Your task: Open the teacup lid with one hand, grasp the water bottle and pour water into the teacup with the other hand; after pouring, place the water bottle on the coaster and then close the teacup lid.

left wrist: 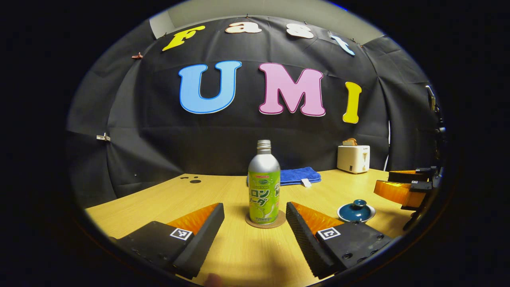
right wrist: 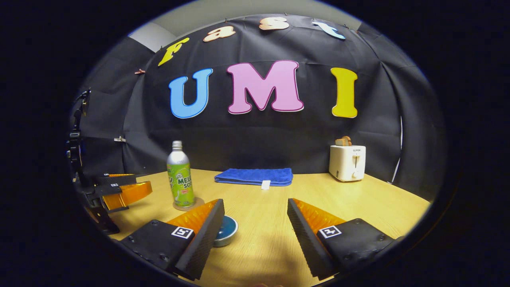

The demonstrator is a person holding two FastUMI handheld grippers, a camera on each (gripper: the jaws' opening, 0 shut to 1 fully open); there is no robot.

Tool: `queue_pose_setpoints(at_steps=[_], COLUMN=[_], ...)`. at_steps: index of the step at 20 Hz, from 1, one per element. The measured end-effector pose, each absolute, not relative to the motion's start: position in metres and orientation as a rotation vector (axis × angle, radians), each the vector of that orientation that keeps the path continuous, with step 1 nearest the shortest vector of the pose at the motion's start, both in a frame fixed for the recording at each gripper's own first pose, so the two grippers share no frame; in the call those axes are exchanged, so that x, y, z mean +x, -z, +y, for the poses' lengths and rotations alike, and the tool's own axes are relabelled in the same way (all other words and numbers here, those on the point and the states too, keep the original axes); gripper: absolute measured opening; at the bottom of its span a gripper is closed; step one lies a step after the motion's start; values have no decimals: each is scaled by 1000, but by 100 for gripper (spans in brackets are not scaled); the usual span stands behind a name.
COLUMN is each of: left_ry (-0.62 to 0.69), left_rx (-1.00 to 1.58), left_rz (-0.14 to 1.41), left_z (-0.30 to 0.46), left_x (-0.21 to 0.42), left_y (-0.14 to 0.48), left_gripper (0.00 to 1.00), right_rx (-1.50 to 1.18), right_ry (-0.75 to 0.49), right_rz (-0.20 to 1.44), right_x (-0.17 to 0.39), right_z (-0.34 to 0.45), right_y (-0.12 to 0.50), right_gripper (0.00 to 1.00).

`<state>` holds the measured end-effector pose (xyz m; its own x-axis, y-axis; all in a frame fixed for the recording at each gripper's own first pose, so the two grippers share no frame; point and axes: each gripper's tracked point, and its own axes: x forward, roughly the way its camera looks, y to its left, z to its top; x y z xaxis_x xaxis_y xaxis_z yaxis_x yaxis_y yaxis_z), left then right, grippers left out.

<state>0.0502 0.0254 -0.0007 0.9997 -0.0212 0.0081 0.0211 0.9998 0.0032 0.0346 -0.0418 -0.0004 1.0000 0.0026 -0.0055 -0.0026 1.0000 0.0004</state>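
I have both grippers low over the table point(left wrist: 239, 255), and both sets of jaws stand wide apart with nothing between them. From the left gripper point(left wrist: 255, 235) I look straight at the water bottle point(left wrist: 263, 187), which stands upright on the round coaster point(left wrist: 279, 221), just ahead of my fingertips and centred in the gap. Its neck looks uncapped, though I cannot be sure at this size.

To the right of it in the left gripper view sits a dark blue teacup lid point(left wrist: 356, 210), knob up, resting on the table or on a low cup; I cannot tell which, and I see no cup body beneath it. In the right gripper view the same blue piece point(right wrist: 227, 230) is half hidden behind the left finger of the right gripper point(right wrist: 255, 235).

My worries from here:
- The bottle is tall and narrow, and a finger brushing it could tip it. If the neck is open, that means water across the table and toward the blue towel point(left wrist: 299, 175).
- The right gripper is offset from the lid, so closing as it stands would miss the knob or shove the piece sideways.
- If no cup is under that lid, pouring would go nowhere useful.
- The toaster point(right wrist: 347, 162) is well apart and I judge it no hazard.
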Motion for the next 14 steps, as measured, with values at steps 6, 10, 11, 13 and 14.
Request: queue_pose_setpoints(at_steps=[6, 10, 11, 13, 14], left_ry=[34, 19, 25, 25, 24], left_rx=[4, 3, 3, 3, 3], left_rz=[-9, -10, -10, -9, -9], left_z=[3, 1, -1, -1, 0], left_x=[42, 38, 37, 37, 37], left_y=[1, 0, -1, 0, 0], left_gripper=[98, 98, 98, 98, 98], right_rx=[-4, -3, -3, -3, -3], right_ry=[84, 78, 77, 77, 77], right_rz=[4, 4, 4, 5, 4], right_x=[28, 28, 28, 28, 28], right_z=[-56, -56, -55, -56, -56], right_y=[0, -1, -1, -1, -1], right_gripper=[98, 98, 98, 98, 98])
